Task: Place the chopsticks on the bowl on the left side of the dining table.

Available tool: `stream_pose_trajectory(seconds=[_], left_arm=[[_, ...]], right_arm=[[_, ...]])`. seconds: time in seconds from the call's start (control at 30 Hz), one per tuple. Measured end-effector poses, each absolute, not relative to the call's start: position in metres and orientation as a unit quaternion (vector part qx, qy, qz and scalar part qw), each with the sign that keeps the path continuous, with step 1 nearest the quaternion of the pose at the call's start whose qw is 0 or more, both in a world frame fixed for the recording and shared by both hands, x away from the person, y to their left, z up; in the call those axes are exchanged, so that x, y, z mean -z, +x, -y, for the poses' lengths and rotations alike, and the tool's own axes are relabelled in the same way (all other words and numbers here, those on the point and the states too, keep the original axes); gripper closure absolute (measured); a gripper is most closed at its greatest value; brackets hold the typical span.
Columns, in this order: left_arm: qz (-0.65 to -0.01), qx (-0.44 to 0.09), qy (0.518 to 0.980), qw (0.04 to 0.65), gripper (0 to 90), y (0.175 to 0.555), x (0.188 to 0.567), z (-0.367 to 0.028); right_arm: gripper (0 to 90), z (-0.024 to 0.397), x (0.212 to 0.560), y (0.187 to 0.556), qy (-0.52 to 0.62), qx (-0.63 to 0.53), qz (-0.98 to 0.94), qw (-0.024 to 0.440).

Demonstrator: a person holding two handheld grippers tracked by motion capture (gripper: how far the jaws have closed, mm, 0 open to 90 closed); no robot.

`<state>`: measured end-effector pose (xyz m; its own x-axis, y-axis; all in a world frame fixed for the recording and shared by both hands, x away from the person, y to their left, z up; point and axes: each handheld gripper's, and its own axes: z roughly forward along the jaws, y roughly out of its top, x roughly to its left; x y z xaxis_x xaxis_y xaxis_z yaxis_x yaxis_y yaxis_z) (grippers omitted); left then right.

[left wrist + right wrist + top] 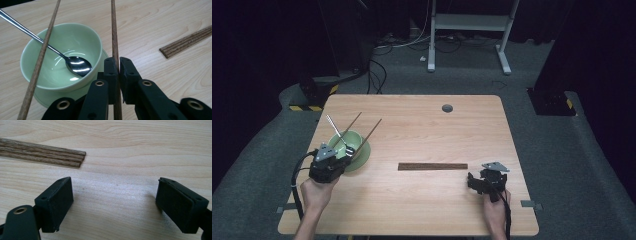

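1. Near the left edge of the table (pixel 422 107), the left gripper (pixel 332 162) is clenched on a wooden stick (pixel 115 45). In the left gripper view its jaws pinch the stick low on its length, so the long free end rises past them and out over the table.
2. Just beside the left gripper stands a green bowl (pixel 75 35) on a matching saucer. A metal spoon (pixel 77 65) rests inside it, bowl-end down, handle leaning over the rim toward the left edge.
3. A second stick (pixel 41 57) lies across the bowl's rim beside the spoon, seemingly propped there; the held stick looks meant to join it.
4. Toward the middle of the table, nearer the front edge, a bundle of sticks (pixel 432 166) lies flat and side by side, well apart from the bowl. It probably serves as the supply.
5. Near the front right corner, the right gripper (pixel 487 181) is released: its jaws stand wide apart over bare wood with nothing between them. The bundle's end (pixel 75 160) lies just ahead, so the right gripper seems placed for the next pick.
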<state>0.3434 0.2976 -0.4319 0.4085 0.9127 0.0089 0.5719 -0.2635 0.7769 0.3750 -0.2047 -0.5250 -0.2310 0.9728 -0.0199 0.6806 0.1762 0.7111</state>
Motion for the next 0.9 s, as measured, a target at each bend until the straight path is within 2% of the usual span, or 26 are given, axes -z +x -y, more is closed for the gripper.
stream_pose_trajectory(seconds=[0.9], left_arm=[[-0.521,-0.255,0.758,0.297,83.9,0.374,0.443,-0.313]], right_arm=[[13.9,0.205,0.525,0.375,0.569,-0.297,-0.726,0.246]])
